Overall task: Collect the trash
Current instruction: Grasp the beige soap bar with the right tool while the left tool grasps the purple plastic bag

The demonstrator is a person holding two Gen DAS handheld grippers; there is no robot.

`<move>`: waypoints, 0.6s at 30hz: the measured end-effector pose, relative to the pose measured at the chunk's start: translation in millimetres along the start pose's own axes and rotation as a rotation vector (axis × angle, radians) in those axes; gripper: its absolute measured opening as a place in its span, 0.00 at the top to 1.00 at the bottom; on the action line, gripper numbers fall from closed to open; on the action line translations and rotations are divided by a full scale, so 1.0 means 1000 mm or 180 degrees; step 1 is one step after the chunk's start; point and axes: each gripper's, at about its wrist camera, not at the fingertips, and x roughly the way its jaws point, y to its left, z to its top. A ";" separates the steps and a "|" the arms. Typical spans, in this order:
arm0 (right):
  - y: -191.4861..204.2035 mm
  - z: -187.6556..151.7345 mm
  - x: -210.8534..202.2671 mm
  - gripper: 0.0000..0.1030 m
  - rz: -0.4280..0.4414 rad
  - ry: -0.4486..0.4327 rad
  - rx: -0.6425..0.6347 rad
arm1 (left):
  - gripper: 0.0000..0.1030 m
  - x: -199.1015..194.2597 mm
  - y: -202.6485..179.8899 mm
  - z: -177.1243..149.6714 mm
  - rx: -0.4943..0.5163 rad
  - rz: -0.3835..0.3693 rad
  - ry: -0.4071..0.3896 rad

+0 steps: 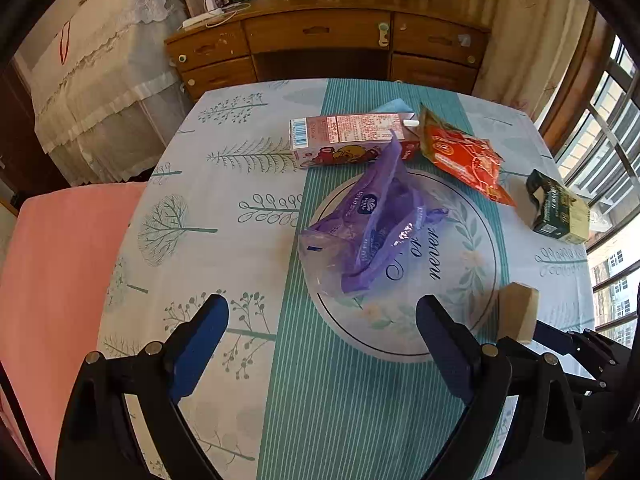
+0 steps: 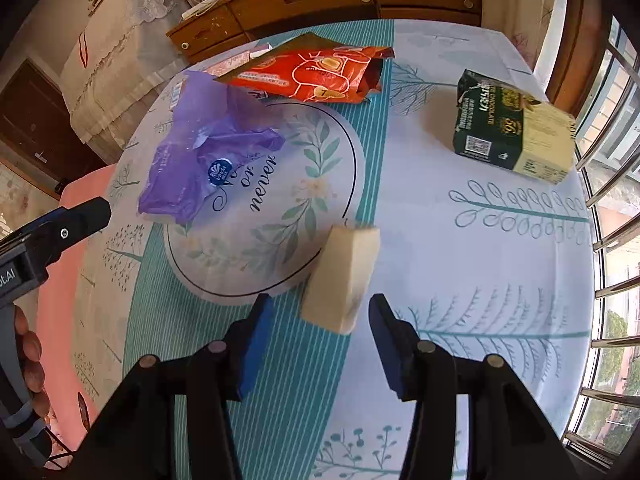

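Trash lies on a table with a tree-print cloth (image 1: 224, 208). A crumpled purple wrapper (image 1: 372, 232) sits just ahead of my left gripper (image 1: 322, 312), which hangs open and empty above the cloth. Behind the wrapper lie a pink drink carton (image 1: 348, 136) on its side and a red snack bag (image 1: 464, 156). A dark green chocolate box (image 2: 512, 128) rests at the far right. A small beige box (image 2: 344, 276) lies just ahead of my right gripper (image 2: 320, 304), roughly in line with the gap between its tips. The right gripper is open; its blue pads stand clear of the box.
A wooden dresser (image 1: 320, 36) stands beyond the table's far edge. A lace-covered piece of furniture (image 1: 100, 80) is at the back left. A pink surface (image 1: 60, 280) borders the table's left side. Window bars (image 2: 612, 240) run along the right.
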 end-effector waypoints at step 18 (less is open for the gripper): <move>-0.022 0.031 0.014 0.74 0.0408 0.0034 -0.0094 | 0.09 0.109 -0.023 0.058 0.0214 0.0057 0.0605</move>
